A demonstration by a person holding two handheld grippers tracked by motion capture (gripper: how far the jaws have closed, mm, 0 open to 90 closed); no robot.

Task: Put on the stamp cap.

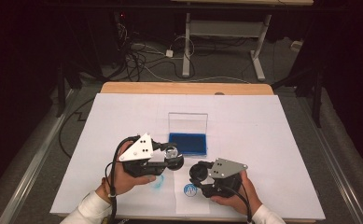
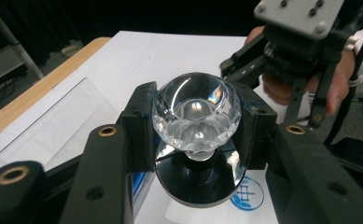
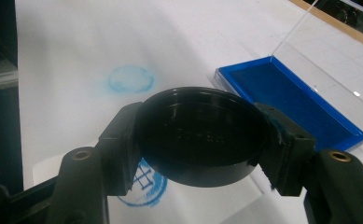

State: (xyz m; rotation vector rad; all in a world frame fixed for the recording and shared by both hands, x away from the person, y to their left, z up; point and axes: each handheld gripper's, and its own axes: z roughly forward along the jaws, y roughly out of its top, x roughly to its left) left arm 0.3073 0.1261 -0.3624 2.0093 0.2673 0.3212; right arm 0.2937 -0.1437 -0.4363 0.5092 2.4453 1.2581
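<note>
My left gripper (image 1: 172,157) is shut on a stamp (image 1: 172,152), held a little above the white sheet. In the left gripper view its jaws clamp the clear faceted knob (image 2: 196,112), with the round black base (image 2: 198,179) below. My right gripper (image 1: 198,173) is shut on a round black cap (image 1: 198,171) to the right of the stamp. The jaws grip the black cap (image 3: 202,135) by its rim. Under it lies a round blue stamp print (image 3: 144,189) on a paper slip (image 1: 192,198). An open blue ink pad (image 1: 187,143) sits behind both grippers.
The ink pad's clear lid (image 1: 187,123) stands upright behind it. A blue smudge (image 1: 157,183) marks the sheet under my left hand. The white sheet (image 1: 263,121) covers a wooden table (image 1: 184,87), with bare room left, right and behind. Cables lie on the floor beyond.
</note>
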